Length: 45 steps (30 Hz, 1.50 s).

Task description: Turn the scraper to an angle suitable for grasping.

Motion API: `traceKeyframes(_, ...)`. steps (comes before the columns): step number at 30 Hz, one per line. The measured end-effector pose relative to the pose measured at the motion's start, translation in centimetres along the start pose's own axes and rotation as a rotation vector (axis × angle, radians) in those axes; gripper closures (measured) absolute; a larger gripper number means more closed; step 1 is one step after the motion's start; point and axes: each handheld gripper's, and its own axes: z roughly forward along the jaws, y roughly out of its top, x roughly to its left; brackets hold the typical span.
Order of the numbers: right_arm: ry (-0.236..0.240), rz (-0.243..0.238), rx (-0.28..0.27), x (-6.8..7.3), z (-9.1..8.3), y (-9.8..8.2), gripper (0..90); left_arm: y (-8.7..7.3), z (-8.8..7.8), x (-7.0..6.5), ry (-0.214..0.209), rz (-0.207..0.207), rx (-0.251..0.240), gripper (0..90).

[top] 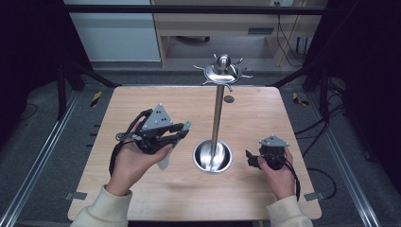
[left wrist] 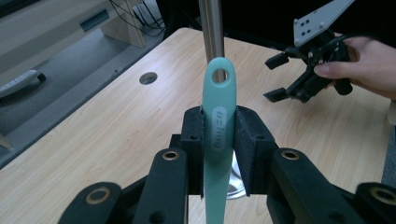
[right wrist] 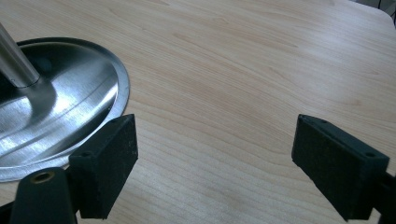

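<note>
Light wooden table with rounded corners and a small round hole near its far edge. A metal stand rests on it, its round dished base near the middle, pole upright.

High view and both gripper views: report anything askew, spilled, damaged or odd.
Nothing stands out. The steel hook stand is upright on the wooden table. The left gripper squarely clamps the mint-green plastic utensil handle; the right gripper is open, holding nothing.
</note>
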Motion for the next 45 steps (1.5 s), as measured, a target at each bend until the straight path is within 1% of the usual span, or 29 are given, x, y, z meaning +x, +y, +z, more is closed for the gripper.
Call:
traceKeyframes(5,0.000,0.003,-0.003,-0.1,0.0,0.0,14.7,0.8,-0.3,-0.1,0.005,-0.004,-0.028,74.4)
traceKeyframes(9,-0.001,0.001,-0.005,-0.1,0.0,0.0,14.7,1.5,-0.7,0.0,0.018,-0.011,-0.059,74.4)
traceKeyframes(12,-0.001,-0.001,-0.005,-0.1,0.0,0.0,14.6,2.0,-1.0,-0.1,0.023,-0.006,-0.076,74.4)
traceKeyframes(17,-0.004,0.000,-0.004,-0.1,0.0,0.0,14.6,2.6,-1.3,-0.2,0.020,-0.015,-0.105,74.4)
traceKeyframes(20,-0.003,0.000,-0.004,-0.1,0.0,0.0,14.7,2.9,-1.5,-0.1,0.015,-0.017,-0.114,74.4)
traceKeyframes(23,-0.001,-0.001,-0.005,-0.1,0.0,0.0,14.6,3.4,-1.8,0.0,0.019,-0.028,-0.140,74.4)
traceKeyframes(25,-0.002,-0.002,-0.005,-0.1,0.0,0.0,14.6,3.7,-2.1,0.0,0.022,-0.023,-0.147,74.4)
traceKeyframes(27,0.000,0.000,-0.003,-0.1,0.0,0.0,14.6,4.2,-2.3,0.0,0.024,-0.029,-0.166,74.4)
traceKeyframes(30,-0.001,-0.001,0.001,-0.1,0.0,0.0,14.6,4.5,-2.4,0.0,0.021,-0.026,-0.171,74.4)
traceKeyframes(34,0.000,-0.004,0.001,0.0,0.1,0.0,14.5,4.7,-2.5,0.0,0.023,-0.036,-0.192,74.4)
traceKeyframes(36,0.001,-0.003,0.000,0.0,0.1,0.0,14.5,4.7,-2.5,0.1,0.017,-0.046,-0.203,74.4)
traceKeyframes(37,0.001,0.005,-0.002,-0.1,0.0,0.0,14.5,4.9,-2.5,0.1,0.010,-0.049,-0.204,74.4)
traceKeyframes(39,-0.001,-0.002,-0.003,-0.1,0.0,0.0,14.5,4.9,-2.4,0.1,0.009,-0.048,-0.205,74.4)
traceKeyframes(40,-0.001,0.004,-0.002,-0.1,-0.1,0.0,14.5,5.0,-2.4,0.1,0.010,-0.046,-0.203,74.4)
traceKeyframes(45,-0.001,0.001,-0.006,-0.2,-0.1,0.0,14.5,5.4,-2.6,0.1,0.017,-0.052,-0.222,74.4)
